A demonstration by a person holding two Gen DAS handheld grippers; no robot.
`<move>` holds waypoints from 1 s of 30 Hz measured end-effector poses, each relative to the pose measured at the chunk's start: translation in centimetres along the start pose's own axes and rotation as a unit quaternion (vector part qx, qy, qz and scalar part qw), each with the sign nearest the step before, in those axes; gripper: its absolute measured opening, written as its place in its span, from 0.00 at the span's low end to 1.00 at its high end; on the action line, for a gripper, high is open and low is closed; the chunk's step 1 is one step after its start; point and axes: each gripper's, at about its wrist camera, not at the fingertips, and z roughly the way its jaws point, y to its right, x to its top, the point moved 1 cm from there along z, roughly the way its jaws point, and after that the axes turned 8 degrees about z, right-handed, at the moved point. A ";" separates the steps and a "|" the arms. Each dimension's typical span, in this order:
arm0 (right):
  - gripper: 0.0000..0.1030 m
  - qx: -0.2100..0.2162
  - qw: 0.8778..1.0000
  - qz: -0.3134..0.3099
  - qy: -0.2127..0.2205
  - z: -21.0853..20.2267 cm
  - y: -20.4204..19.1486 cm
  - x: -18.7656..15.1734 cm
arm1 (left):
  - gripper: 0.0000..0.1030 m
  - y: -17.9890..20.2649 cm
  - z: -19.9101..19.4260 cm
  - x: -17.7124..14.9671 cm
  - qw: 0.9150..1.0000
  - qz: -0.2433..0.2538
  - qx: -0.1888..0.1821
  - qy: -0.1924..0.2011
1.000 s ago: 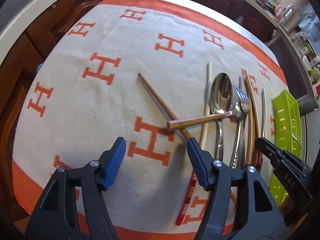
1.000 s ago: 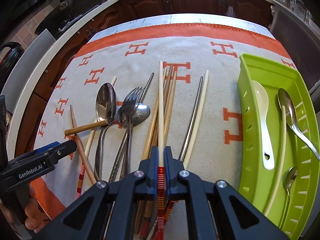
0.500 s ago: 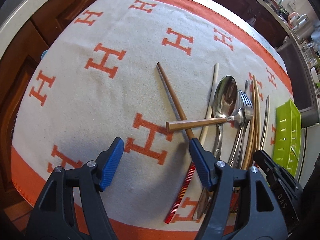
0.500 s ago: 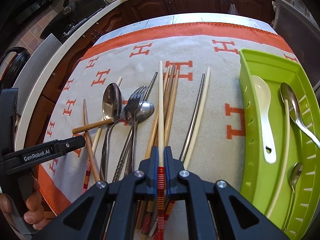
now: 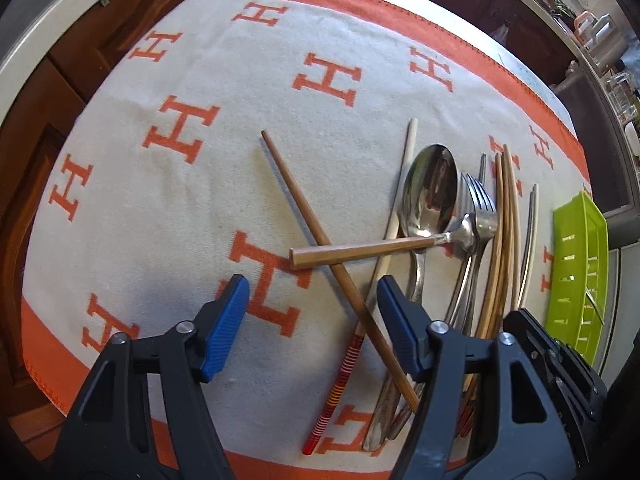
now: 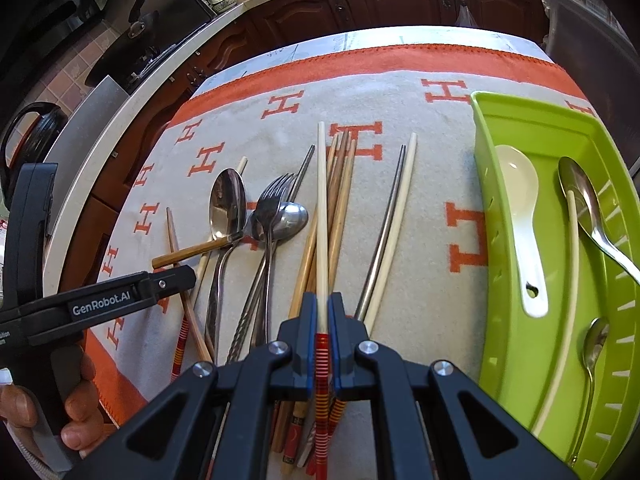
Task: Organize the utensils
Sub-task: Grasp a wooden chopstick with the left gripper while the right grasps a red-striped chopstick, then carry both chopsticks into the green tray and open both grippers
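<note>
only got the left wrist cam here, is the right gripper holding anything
Observer: Yes, the right gripper is shut on a cream chopstick with a red striped end.
Operator: whats in the green tray, i only see its side
Observer: The green tray holds a white ceramic spoon, a large metal spoon, a small metal spoon and a plain cream chopstick.

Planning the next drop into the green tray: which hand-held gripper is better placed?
Right. The right hand-held gripper is shut on a cream chopstick, beside the green tray. The left hand-held gripper is open, empty, farther away.
</note>
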 end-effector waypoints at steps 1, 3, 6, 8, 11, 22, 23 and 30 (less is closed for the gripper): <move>0.05 0.001 1.000 0.001 0.000 0.0 0.1 -0.1 | 0.36 0.0 -0.1 0.0 1.000 0.000 0.003 0.007; 0.05 0.003 1.000 0.003 -0.001 -0.1 0.2 -0.2 | 0.14 -0.2 -0.3 -0.1 1.000 -0.001 -0.004 0.016; 0.05 0.007 1.000 0.009 -0.002 -0.1 0.3 -0.4 | 0.05 -0.6 -0.2 -0.2 1.000 -0.001 -0.022 0.022; 0.05 0.011 1.000 0.012 -0.002 -0.3 0.4 -0.5 | 0.04 -0.7 -0.1 -0.4 0.999 0.003 -0.026 0.028; 0.05 0.017 1.000 0.018 0.002 -1.0 0.5 -0.8 | 0.04 -1.4 -0.3 -0.7 0.999 -0.004 -0.046 0.021; 0.05 0.040 0.998 0.038 0.032 -5.7 1.1 -3.0 | 0.04 -2.8 -6.1 -4.3 0.995 -0.012 -0.092 0.039; 0.05 0.043 0.998 0.039 0.034 -6.1 1.1 -3.3 | 0.04 -2.7 -6.6 -4.4 0.995 -0.010 -0.094 0.043; 0.05 0.048 0.996 0.050 0.058 -9.4 2.2 -5.0 | 0.04 0.6 -11.9 -6.2 0.988 0.044 -0.121 0.083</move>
